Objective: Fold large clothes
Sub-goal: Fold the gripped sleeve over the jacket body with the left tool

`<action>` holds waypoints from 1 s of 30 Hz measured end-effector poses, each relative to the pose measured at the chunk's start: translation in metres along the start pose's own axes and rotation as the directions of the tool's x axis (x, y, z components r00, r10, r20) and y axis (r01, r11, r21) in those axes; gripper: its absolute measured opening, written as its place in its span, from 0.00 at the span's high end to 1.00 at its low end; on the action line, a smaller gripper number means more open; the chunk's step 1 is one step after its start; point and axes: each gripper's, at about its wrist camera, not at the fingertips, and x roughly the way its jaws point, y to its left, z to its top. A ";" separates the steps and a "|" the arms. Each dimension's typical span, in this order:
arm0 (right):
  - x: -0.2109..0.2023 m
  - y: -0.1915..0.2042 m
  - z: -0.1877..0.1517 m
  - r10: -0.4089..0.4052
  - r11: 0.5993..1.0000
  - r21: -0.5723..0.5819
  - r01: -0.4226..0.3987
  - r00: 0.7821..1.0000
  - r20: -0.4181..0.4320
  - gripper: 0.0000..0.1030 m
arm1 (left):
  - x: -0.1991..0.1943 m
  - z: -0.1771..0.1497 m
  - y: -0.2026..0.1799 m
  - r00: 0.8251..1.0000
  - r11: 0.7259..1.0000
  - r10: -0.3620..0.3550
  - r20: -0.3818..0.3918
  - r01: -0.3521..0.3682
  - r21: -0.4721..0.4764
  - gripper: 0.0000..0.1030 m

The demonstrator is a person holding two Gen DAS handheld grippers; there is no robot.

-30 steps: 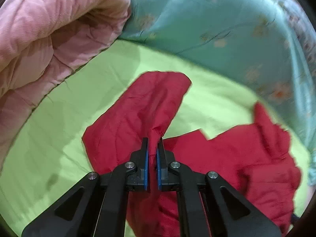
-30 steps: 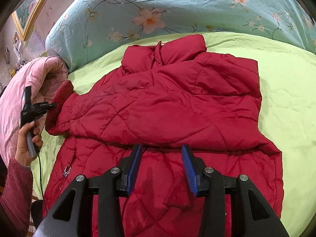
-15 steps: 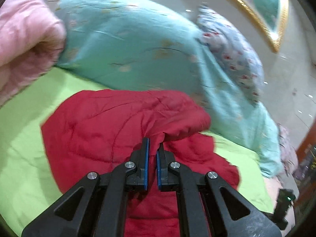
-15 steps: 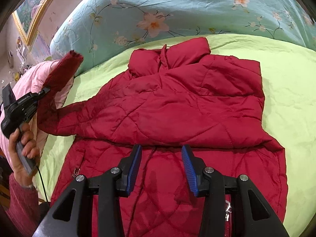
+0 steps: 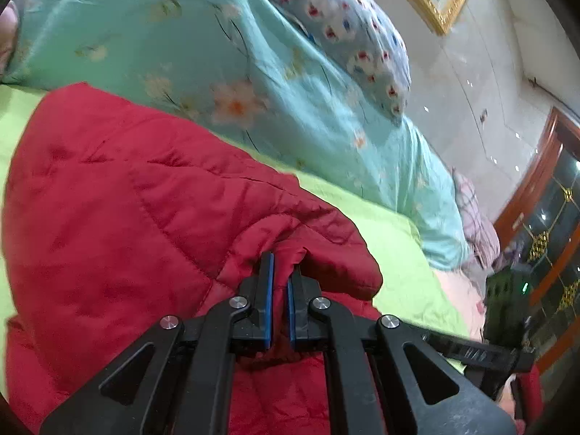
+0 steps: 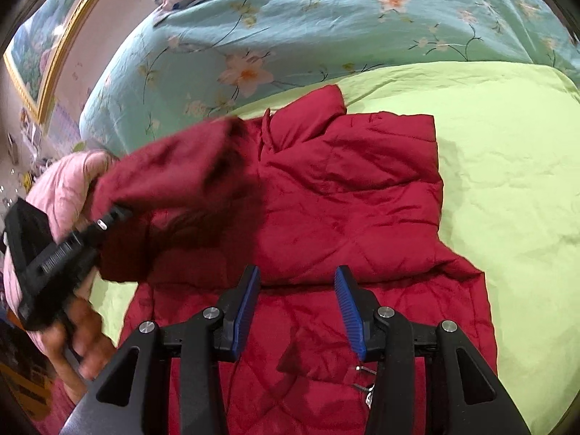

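A red quilted jacket (image 6: 344, 195) lies spread on the green bedsheet (image 6: 507, 166), collar toward the pillows. My left gripper (image 5: 281, 264) is shut on the jacket's left sleeve (image 5: 181, 195) and holds it lifted over the jacket body. In the right wrist view the left gripper (image 6: 112, 214) and the raised sleeve (image 6: 174, 166) show at the left, blurred. My right gripper (image 6: 297, 282) is open and empty, hovering above the lower part of the jacket.
A teal floral duvet (image 6: 290, 36) is piled along the head of the bed. A pink quilt (image 6: 61, 177) lies at the left edge. A patterned pillow (image 5: 344, 36) sits on the duvet. Wall and wooden door (image 5: 543, 199) stand beyond the bed.
My left gripper has lifted the sleeve off the sheet and swung it right, up and over the jacket body. My right gripper has stayed open in place.
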 end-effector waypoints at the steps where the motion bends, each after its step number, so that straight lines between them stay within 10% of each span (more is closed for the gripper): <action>1: 0.000 -0.001 0.003 0.007 1.000 0.006 -0.007 1.000 0.004 0.56 | 0.006 -0.002 -0.001 1.000 1.000 0.000 -0.012 0.000 0.004 0.97; 14: 0.050 -0.024 0.042 0.099 0.985 0.141 -0.097 0.995 -0.006 0.47 | 0.050 -0.033 0.007 0.988 1.000 0.002 -0.154 -0.004 -0.007 0.96; 18: 0.070 -0.017 0.046 0.089 0.988 0.132 -0.083 0.995 -0.040 0.95 | 0.049 -0.033 0.009 0.978 1.000 0.008 -0.210 -0.009 -0.005 0.92; 30: 0.048 -0.017 0.069 0.015 0.996 0.092 -0.020 0.998 0.055 0.97 | -0.024 -0.015 0.041 0.988 0.998 0.051 -0.144 -0.055 -0.026 0.78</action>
